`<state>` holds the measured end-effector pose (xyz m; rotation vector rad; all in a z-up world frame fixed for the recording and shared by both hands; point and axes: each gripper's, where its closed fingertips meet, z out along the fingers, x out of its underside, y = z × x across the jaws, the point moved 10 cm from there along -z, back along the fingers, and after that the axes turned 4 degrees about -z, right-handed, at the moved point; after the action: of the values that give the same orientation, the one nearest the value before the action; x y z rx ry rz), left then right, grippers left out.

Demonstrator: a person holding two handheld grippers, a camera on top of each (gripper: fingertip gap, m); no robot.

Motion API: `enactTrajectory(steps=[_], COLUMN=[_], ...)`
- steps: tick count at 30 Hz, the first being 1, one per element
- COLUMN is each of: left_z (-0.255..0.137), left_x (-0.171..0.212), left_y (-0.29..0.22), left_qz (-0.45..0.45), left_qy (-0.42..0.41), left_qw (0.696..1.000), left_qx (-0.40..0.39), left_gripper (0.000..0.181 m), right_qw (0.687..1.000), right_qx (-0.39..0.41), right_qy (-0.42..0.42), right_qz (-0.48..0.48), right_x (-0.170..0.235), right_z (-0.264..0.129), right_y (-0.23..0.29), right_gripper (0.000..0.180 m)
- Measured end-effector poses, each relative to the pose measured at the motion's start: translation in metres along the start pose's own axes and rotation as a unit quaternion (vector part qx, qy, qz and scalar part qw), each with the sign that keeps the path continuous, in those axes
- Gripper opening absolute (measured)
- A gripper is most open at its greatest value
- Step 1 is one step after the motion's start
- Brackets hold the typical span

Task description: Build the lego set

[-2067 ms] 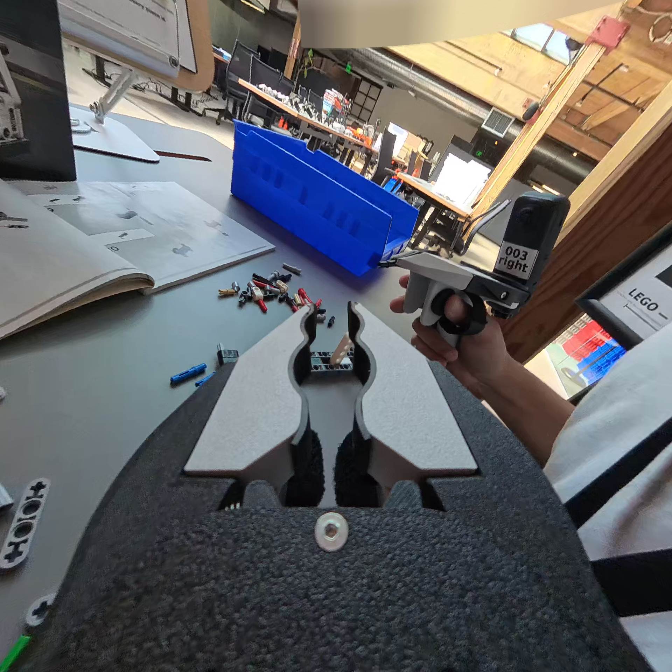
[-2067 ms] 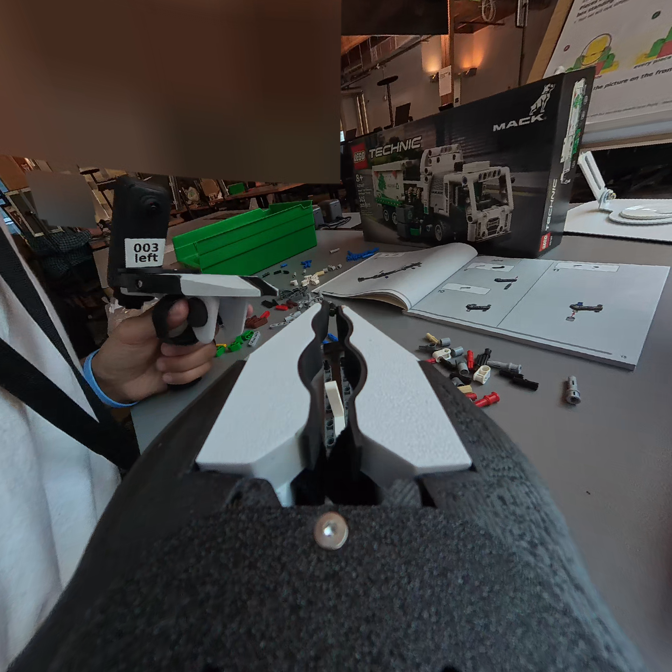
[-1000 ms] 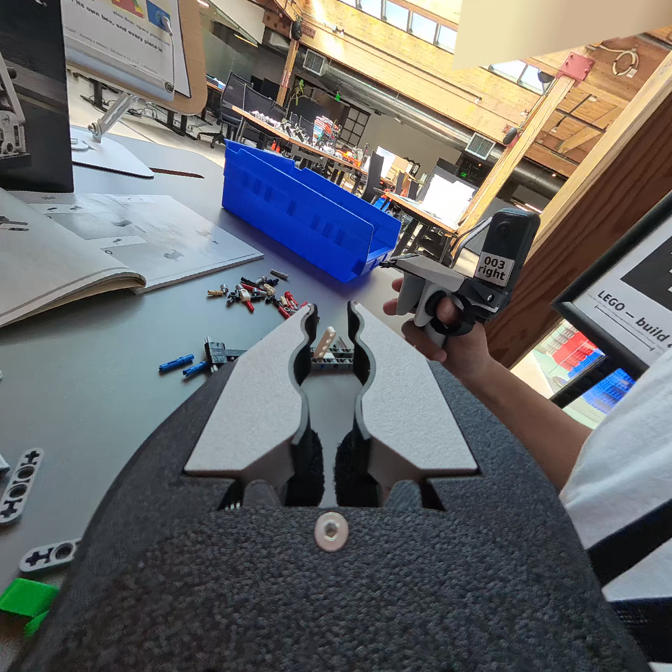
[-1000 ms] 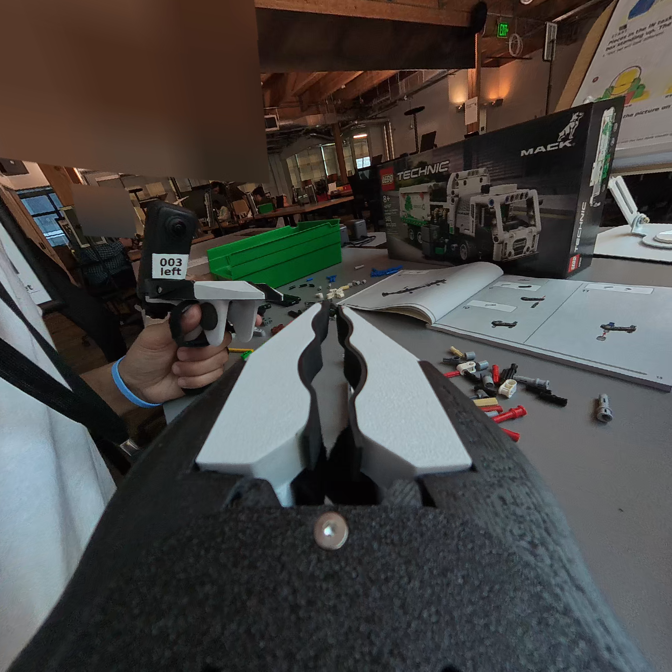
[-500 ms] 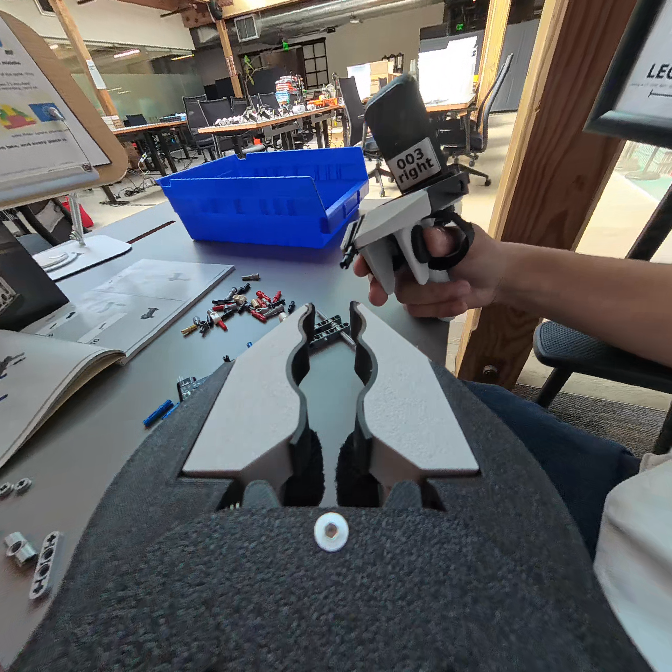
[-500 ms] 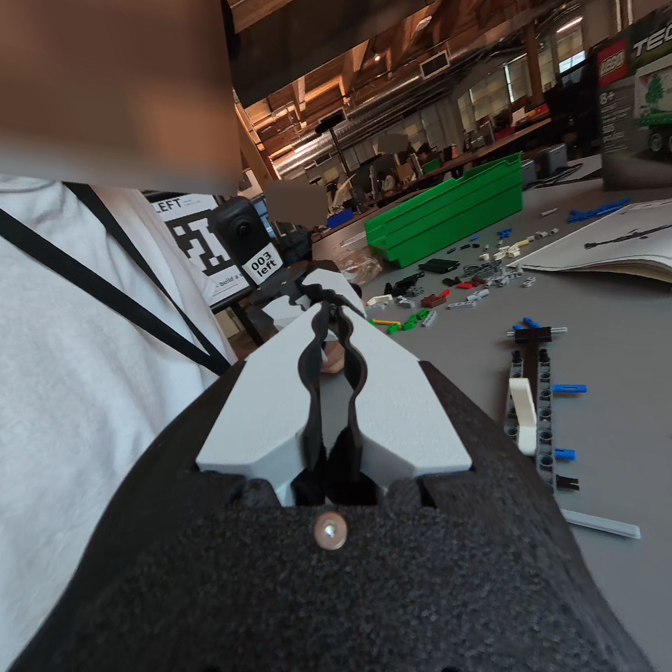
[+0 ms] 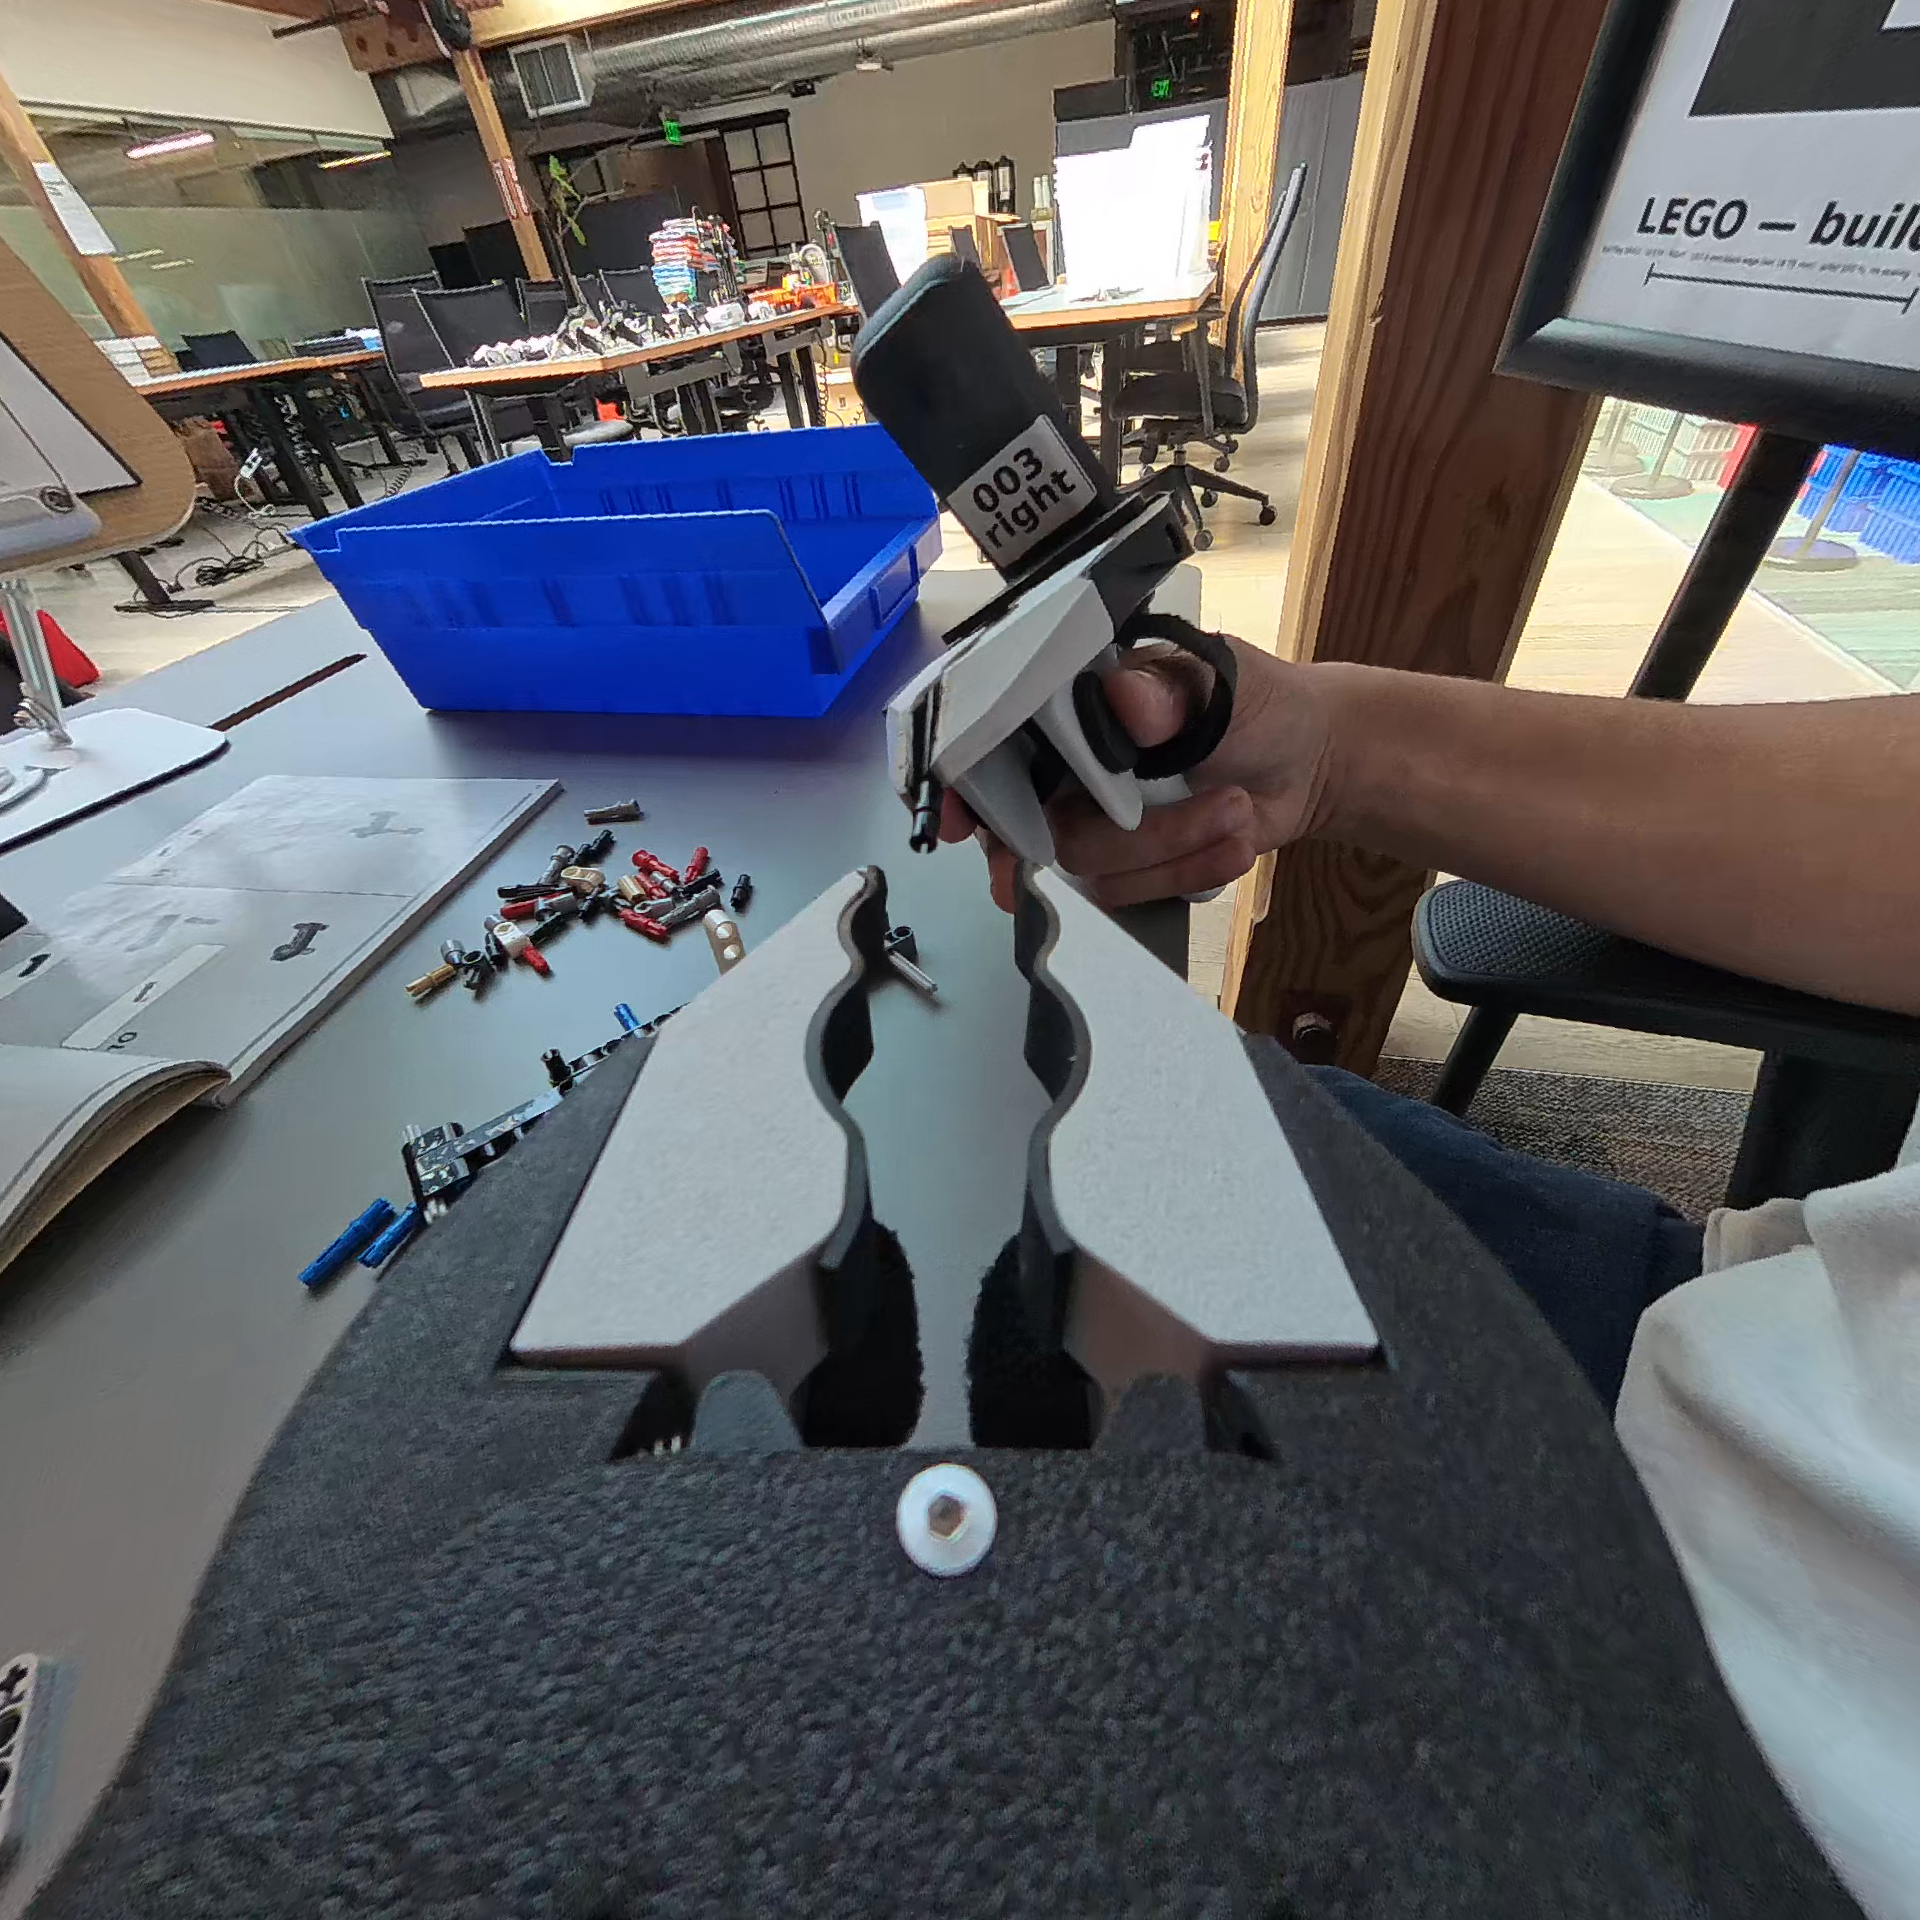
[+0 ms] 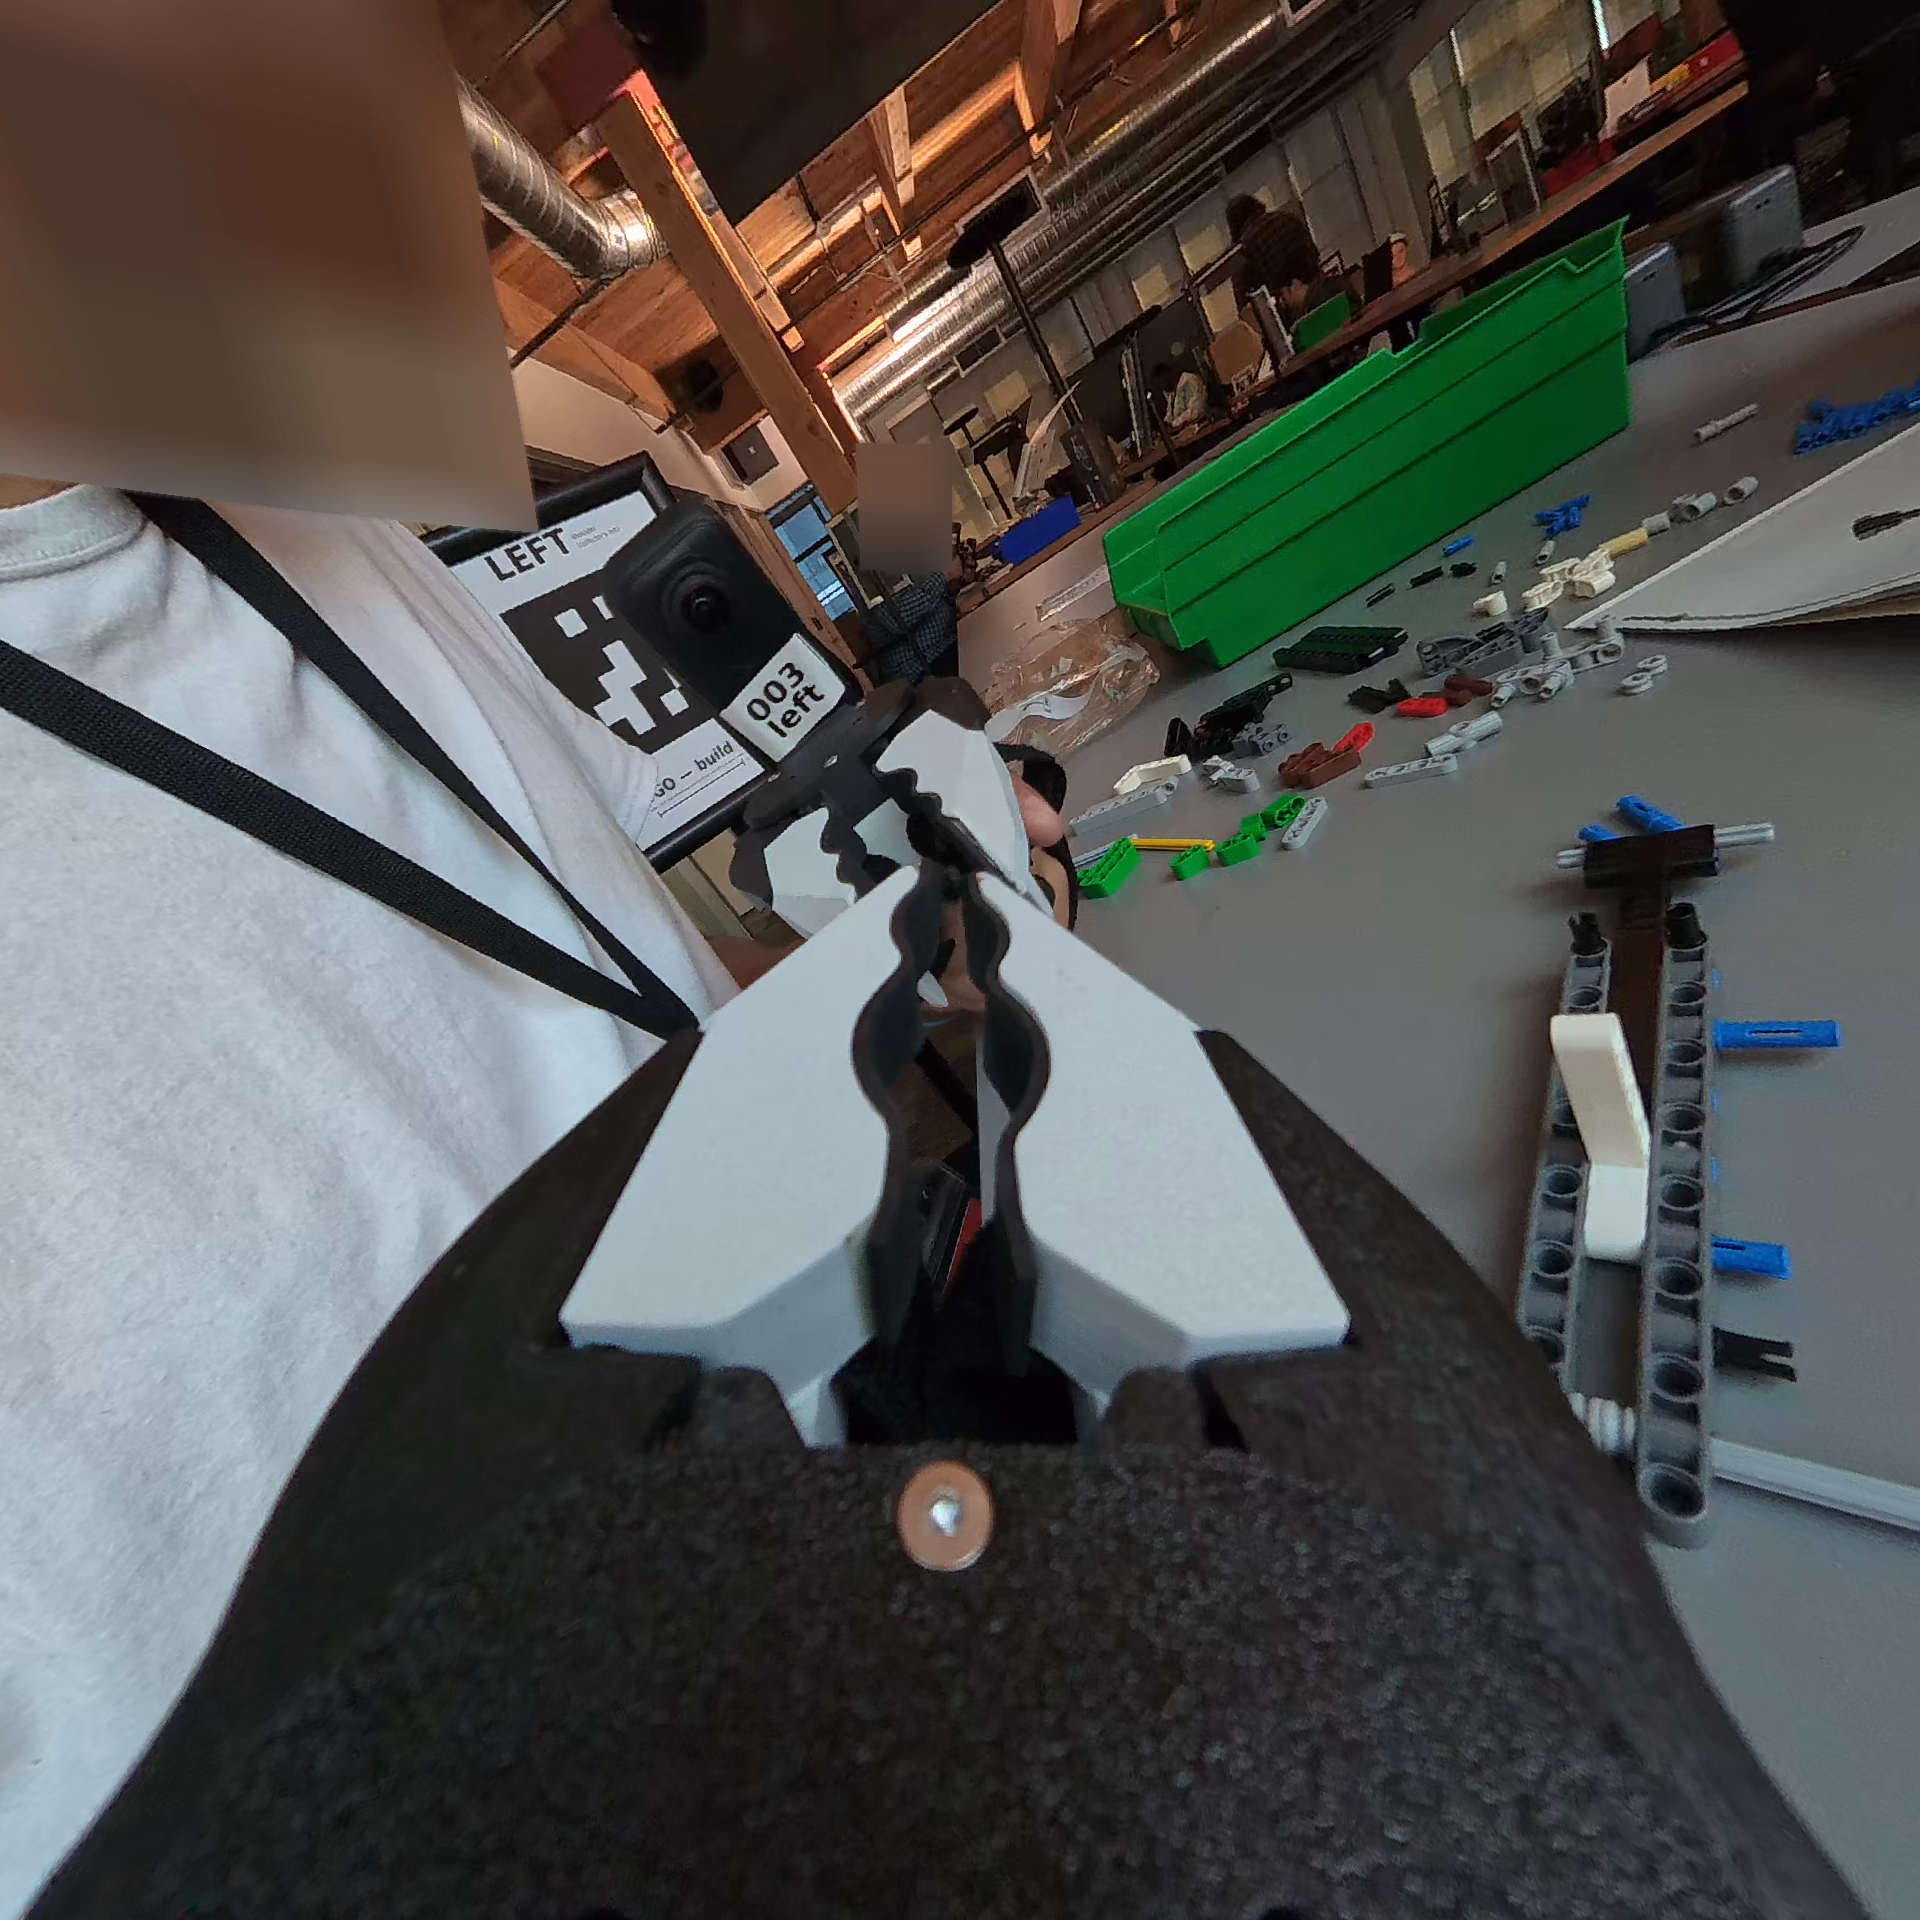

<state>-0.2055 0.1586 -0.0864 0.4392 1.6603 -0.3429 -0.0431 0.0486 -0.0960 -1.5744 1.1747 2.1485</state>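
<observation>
The part-built frame of two grey holed beams (image 8: 1675, 1143) with a white piece (image 8: 1605, 1122) and blue pins lies flat on the grey table, to the right of my right gripper. In the left wrist view only its end (image 7: 488, 1132) shows, beside my left finger. My left gripper (image 7: 951, 904) is open and empty above the table edge. My right gripper (image 8: 940, 883) is shut and held in the air. It points down in front of the left one (image 7: 920, 821). A thin black tip sticks out of it; I cannot tell whether it is a piece.
A blue bin (image 7: 623, 603) and an open instruction booklet (image 7: 260, 914) lie beyond a pile of small pins (image 7: 603, 904). A grey axle (image 7: 912, 966) lies between my left fingers. A green bin (image 8: 1371, 520) and loose pieces (image 8: 1351, 748) sit farther off. A wooden post (image 7: 1403, 520) stands at the table's right.
Both grippers held the frame in the air; it now lies on the table. Both have let go, the left has opened wider, and they have turned to face each other.
</observation>
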Motion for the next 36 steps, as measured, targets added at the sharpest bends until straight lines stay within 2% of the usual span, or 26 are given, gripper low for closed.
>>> enactTrajectory(steps=[7, 19, 28, 31, 36], left_z=[0.003, 0.009, 0.009, 0.008, 0.006], left_x=[0.001, 0.003, 0.002, 0.002, 0.001], left_y=[-0.004, -0.006, -0.004, -0.004, -0.001], left_qz=[0.016, 0.025, 0.024, 0.024, 0.017], left_qy=[0.012, 0.041, 0.029, 0.025, 0.013], left_qw=[1.0, 0.999, 0.999, 0.999, 1.0], left_qx=[0.001, 0.015, -0.005, -0.006, -0.016], left_gripper=[0.021, 0.019, 0.003, 0.004, 0.014], right_qw=[0.999, 0.999, 1.0, 1.0, 1.0], right_qx=[-0.007, -0.007, 0.003, 0.007, 0.008], right_qy=[0.038, 0.041, 0.022, 0.004, -0.017], right_qz=[0.001, 0.001, -0.004, -0.003, 0.002], right_x=[0.004, 0.004, 0.003, 0.001, -0.001], right_z=[0.007, 0.008, 0.005, 0.001, -0.004], right_y=[0.001, 0.001, 0.001, 0.001, -0.001], right_gripper=[0.002, 0.002, 0.002, 0.002, 0.002])
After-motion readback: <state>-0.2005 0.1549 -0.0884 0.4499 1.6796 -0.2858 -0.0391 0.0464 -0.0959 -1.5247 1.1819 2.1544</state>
